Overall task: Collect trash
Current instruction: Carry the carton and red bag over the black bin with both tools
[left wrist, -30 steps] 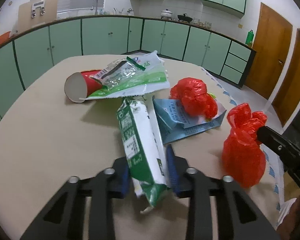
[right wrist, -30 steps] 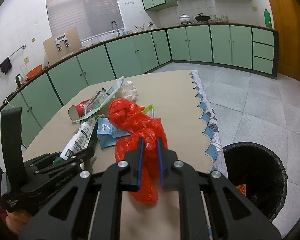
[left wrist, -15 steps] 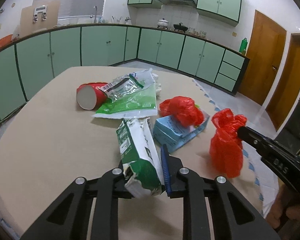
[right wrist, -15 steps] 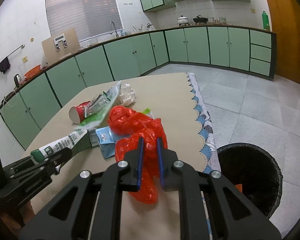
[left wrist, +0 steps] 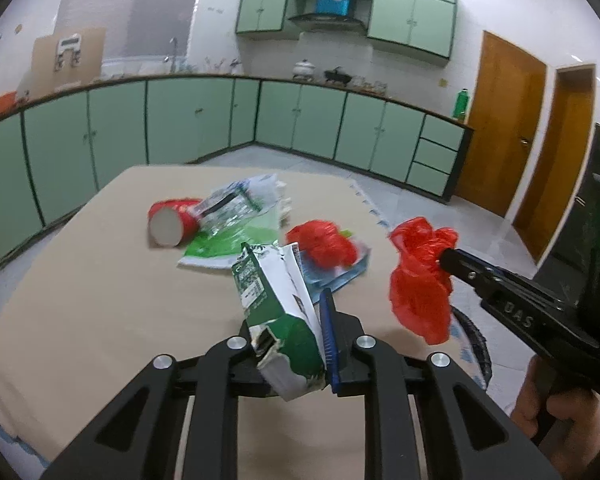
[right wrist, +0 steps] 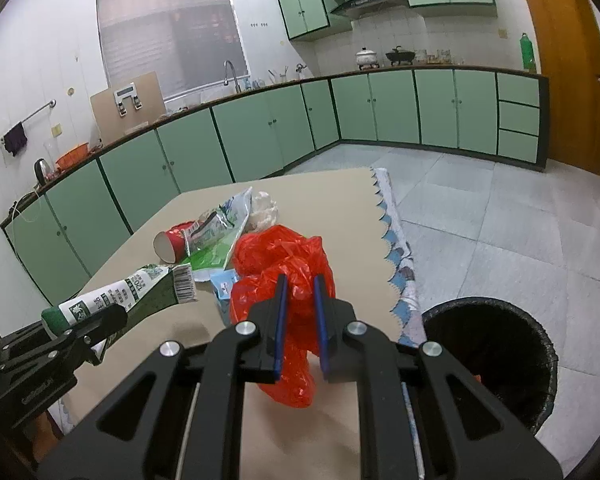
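Now carry both loads right to the bin (right wrist: 488,360): left gripper (left wrist: 290,344) clenched on carton (left wrist: 276,304), right gripper (right wrist: 300,320) clenched on red bag (right wrist: 288,280); release above its mouth.

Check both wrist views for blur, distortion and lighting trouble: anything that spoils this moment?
Left wrist view: strong fisheye bending of the counter line, slight motion softness, yet the milk carton in the left gripper reads clearly. Right wrist view: sharper, same barrel distortion, dark corners; the red bag in the right gripper is evenly lit, while the bin interior is too dark to read.
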`<state>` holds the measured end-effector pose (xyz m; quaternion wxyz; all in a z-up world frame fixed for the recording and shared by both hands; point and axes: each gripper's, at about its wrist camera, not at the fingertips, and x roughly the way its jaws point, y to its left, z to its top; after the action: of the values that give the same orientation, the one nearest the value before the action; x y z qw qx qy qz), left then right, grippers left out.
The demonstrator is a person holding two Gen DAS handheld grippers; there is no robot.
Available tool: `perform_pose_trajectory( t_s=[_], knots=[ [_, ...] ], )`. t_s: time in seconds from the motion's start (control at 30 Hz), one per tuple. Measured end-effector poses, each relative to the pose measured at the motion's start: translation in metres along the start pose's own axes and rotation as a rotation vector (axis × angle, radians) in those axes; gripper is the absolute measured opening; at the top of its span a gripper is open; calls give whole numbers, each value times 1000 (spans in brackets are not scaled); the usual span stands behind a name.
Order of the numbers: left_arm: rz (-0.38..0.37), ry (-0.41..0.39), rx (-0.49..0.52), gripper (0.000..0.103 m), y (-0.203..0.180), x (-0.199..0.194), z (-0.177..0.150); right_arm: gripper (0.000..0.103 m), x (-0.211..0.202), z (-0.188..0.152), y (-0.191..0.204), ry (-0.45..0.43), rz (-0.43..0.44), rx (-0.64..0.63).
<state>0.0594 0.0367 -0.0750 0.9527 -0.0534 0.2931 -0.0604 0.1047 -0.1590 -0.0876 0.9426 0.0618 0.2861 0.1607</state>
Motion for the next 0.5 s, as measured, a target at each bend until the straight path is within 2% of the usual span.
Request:
perform_pose_trajectory(
  t_s=[0.2, 0.5],
  knots=[
    [-51, -40, 53, 19, -22, -4, 7, 12, -15, 1, -12, -18, -35, 12],
    [-156, -43, 117, 18, -66, 19, 13, 12, -41, 4, -45, -49, -125, 39]
  ],
)
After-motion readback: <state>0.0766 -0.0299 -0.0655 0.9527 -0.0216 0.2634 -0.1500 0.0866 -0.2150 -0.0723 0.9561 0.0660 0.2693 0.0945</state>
